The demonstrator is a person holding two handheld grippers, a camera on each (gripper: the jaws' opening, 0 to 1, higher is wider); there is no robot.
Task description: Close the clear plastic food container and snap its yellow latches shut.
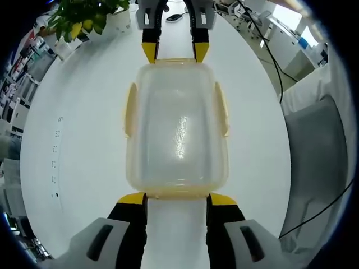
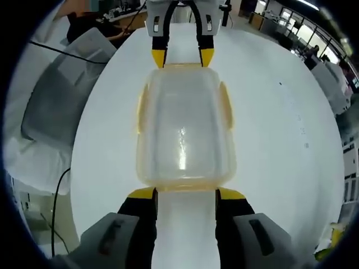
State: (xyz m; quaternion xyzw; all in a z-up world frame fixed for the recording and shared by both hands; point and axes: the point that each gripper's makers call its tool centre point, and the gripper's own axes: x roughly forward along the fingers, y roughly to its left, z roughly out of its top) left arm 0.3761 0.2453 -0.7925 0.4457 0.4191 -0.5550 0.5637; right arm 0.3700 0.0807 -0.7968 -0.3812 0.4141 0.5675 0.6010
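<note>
**Clear container sits lidded between two facing grippers**

In the left gripper view, the clear rectangular plastic food container (image 1: 177, 129) with yellow latches lies at frame centre on the round white desk (image 1: 73, 157), its lid on top. The left gripper (image 1: 176, 199) rises from the bottom edge, its yellow-tipped jaws spread, tips right at the container's near short end. The right gripper (image 1: 175, 52) enters from the top centre, jaws likewise spread at the far short end. A yellow side latch (image 1: 130, 109) lies along the left long side. A green potted plant (image 1: 84, 17) stands upper left.

In the right gripper view, the container (image 2: 185, 126) is again central.
</note>
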